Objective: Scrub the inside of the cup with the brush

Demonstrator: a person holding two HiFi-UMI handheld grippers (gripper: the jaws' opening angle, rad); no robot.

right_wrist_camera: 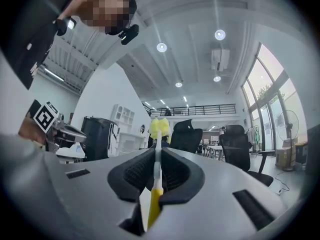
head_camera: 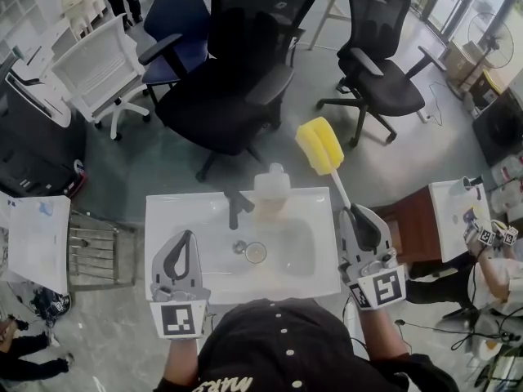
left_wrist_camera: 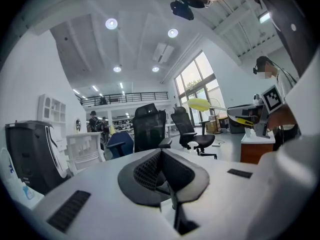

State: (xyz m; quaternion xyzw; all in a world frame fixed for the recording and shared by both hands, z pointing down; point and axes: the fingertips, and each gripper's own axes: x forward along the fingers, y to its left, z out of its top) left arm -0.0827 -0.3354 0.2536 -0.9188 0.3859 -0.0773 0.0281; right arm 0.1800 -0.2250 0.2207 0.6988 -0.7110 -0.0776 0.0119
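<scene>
Brush [head_camera: 325, 155]: judged light, soft head, stiff handle; clamped by right hand-held gripper [head_camera: 355, 216].
Left hand-held gripper [head_camera: 186, 239]: closed, empty.
Cup [head_camera: 256, 252]: judged fragile; rim grip advised.

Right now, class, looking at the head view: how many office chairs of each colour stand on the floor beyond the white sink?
Black mesh-backed office chairs: 2
Blue padded office chair: 1
White mesh-backed office chair: 1
Total: 4
</scene>
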